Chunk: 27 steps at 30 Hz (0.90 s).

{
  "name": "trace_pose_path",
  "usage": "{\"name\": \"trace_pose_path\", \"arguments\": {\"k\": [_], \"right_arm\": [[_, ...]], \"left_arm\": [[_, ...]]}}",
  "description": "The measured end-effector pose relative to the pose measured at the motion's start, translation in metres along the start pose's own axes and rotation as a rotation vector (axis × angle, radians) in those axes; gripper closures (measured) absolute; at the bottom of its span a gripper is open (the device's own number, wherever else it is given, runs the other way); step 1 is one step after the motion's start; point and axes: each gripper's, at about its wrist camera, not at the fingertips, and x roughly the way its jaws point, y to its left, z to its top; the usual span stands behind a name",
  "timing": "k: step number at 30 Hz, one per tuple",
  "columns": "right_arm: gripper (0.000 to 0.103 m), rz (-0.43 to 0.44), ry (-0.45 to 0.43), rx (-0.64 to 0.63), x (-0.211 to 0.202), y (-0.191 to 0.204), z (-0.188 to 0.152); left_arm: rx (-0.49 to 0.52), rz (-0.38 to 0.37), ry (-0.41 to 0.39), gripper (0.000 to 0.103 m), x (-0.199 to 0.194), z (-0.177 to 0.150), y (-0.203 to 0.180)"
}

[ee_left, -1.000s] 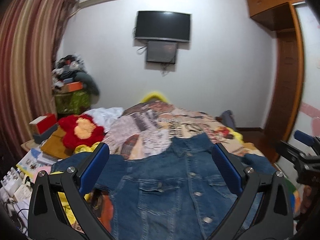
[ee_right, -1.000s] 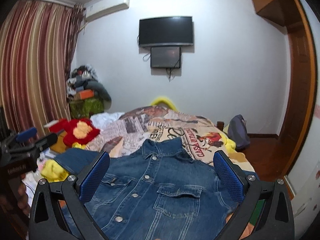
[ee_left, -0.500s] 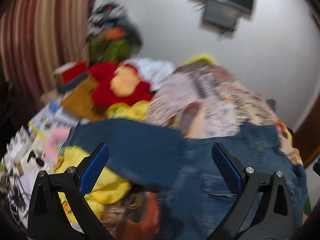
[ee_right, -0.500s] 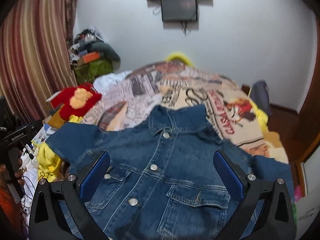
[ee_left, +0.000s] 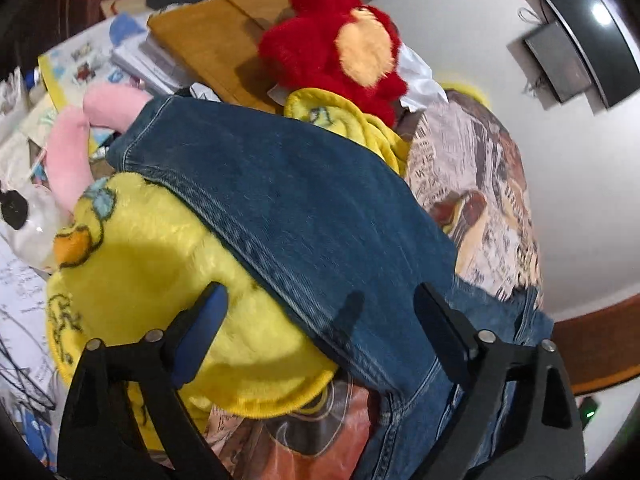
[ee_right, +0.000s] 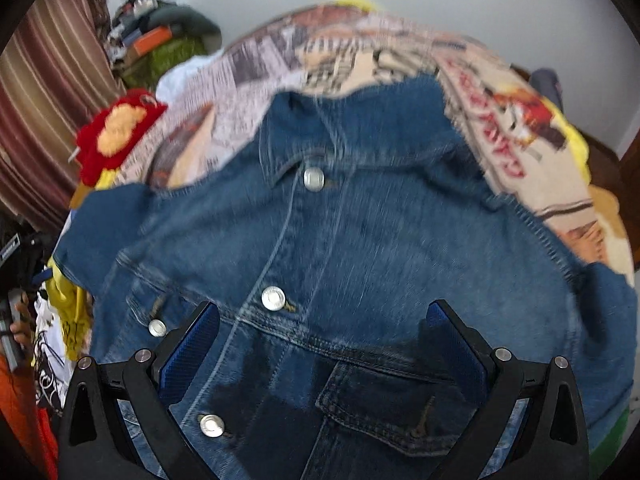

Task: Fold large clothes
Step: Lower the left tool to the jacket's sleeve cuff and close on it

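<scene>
A blue denim jacket (ee_right: 360, 220) lies front up and buttoned on the bed, collar towards the far wall. Its left sleeve (ee_left: 300, 200) stretches out over a yellow fleece blanket (ee_left: 160, 280). My left gripper (ee_left: 320, 300) hovers tilted above that sleeve's lower hem. Its jaws are closing, the hem lies between them, and the pads do not touch it. Above the jacket's chest my right gripper (ee_right: 322, 312) stands open, over the button placket and a flap pocket (ee_right: 384, 408), with nothing gripped.
Beside the sleeve sit a red plush toy (ee_left: 340, 40), a pink plush (ee_left: 72, 160), books and a wooden board (ee_left: 208, 36). A newspaper-print bedspread (ee_right: 280, 60) covers the bed. A striped curtain (ee_right: 40, 100) hangs on the left. A hand (ee_right: 20, 320) shows at the left edge.
Both grippers have dropped towards the jacket and tipped downward. The left one swung left and rolled over the sleeve, its jaws slightly narrower. The right one came close over the chest.
</scene>
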Motion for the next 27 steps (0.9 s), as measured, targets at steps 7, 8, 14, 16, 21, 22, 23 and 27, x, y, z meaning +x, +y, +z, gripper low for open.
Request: {"name": "trace_pose_path", "arguments": {"k": [7,8,14,16,21,22,23,27], "right_arm": [[0.0,0.034,0.076,0.001,0.022,0.001,-0.003],[0.0,0.039,0.077,0.001,0.022,0.001,-0.004],[0.0,0.043,0.086,0.032,0.022,-0.002,-0.005],[0.0,0.046,0.078,0.049,0.018,-0.004,-0.006],[0.0,0.049,0.021,0.069,-0.006,-0.009,-0.005],[0.0,0.047,0.012,0.067,-0.011,-0.009,-0.005],[0.0,0.046,0.001,0.065,-0.018,-0.01,-0.006],[0.0,0.034,-0.039,0.056,-0.041,-0.014,-0.009]], "left_arm": [[-0.112,-0.074,-0.032,0.02,0.012,0.028,0.022],[-0.121,-0.066,-0.041,0.026,0.014,0.032,0.024],[-0.052,0.142,-0.091,0.073,0.025,0.043,0.018],[-0.007,0.197,-0.105,0.086,0.021,0.043,0.011],[0.203,0.311,-0.183,0.093,-0.007,0.036,-0.037],[0.24,0.319,-0.202,0.093,-0.014,0.034,-0.049],[0.287,0.314,-0.227,0.093,-0.023,0.031,-0.066],[0.413,0.197,-0.302,0.096,-0.055,0.017,-0.122]]}}
